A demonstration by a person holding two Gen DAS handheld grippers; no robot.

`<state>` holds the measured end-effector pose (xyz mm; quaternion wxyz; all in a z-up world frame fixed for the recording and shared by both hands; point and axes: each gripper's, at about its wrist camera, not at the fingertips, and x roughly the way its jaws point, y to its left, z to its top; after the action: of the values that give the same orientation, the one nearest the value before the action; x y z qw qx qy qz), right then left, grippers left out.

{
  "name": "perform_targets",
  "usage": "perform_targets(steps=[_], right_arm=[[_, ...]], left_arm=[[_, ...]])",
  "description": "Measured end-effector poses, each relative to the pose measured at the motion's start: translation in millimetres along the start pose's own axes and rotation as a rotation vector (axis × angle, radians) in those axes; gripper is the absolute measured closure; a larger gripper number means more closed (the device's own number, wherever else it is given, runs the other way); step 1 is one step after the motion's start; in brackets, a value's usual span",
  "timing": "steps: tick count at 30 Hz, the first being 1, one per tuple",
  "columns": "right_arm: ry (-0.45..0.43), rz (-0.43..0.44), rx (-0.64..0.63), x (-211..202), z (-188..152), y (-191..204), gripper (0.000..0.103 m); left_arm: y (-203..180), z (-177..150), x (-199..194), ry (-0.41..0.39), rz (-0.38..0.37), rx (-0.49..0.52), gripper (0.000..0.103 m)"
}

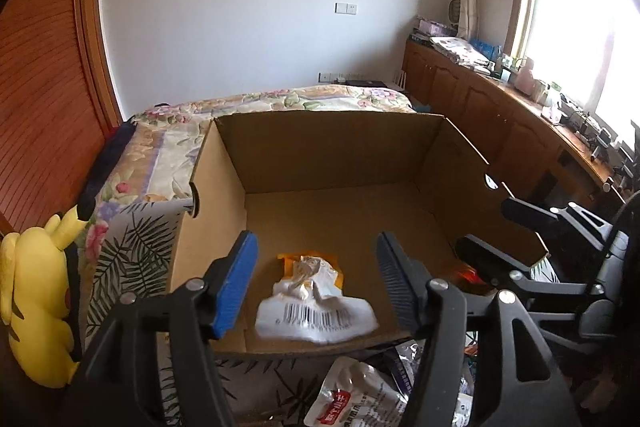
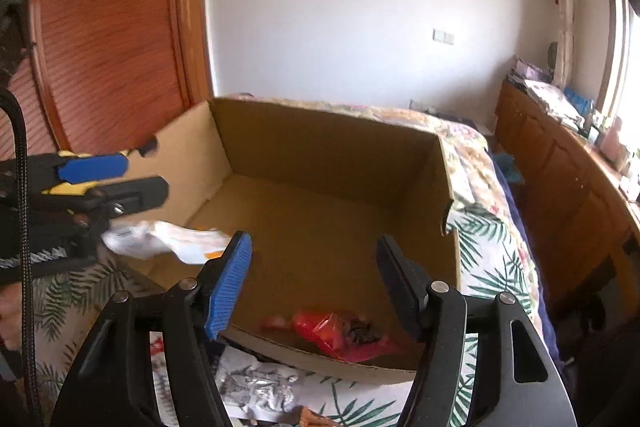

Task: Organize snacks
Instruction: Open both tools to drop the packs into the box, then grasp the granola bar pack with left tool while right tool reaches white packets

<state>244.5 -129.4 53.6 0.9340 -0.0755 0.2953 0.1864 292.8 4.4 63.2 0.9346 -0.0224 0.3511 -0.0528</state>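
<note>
Left wrist view: an open brown cardboard box sits on a bed with a floral leaf-print cover, white wall behind. The left tool stands wide, holding nothing, over a white-and-orange snack packet inside the box.

Right wrist view: the right tool is likewise wide and empty above a red snack packet in the box's near corner.
</note>
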Motion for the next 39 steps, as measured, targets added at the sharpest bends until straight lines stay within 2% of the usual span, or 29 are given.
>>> perform_targets(steps=[10,18,24,27,33,39], right_arm=[[-0.068,0.110,0.009,-42.1,-21.8,16.2,0.037],[-0.078,0.156,0.000,-66.1,-61.9,29.3,0.037],[-0.034,0.197,-0.032,-62.1,-92.4,45.7,0.037],[-0.013,0.207,-0.040,-56.3,-102.6,51.7,0.037],[0.041,0.220,-0.040,-39.5,-117.6,53.9,0.037],[0.084,0.231,-0.037,-26.7,-129.4,55.2,0.037]], left_arm=[[3.5,-25.5,-30.5,-0.025,-0.049,0.035,0.041],[5.4,-49.5,-58.7,-0.031,-0.070,0.089,0.041],[9.0,-74.9,-71.4,-0.027,-0.085,0.105,0.040],[12.4,-89.3,-68.6,0.001,-0.096,0.103,0.040],[16.7,-112.2,-62.4,0.027,-0.069,0.119,0.040],[29.0,-138.0,-49.6,0.066,-0.058,0.092,0.040]])
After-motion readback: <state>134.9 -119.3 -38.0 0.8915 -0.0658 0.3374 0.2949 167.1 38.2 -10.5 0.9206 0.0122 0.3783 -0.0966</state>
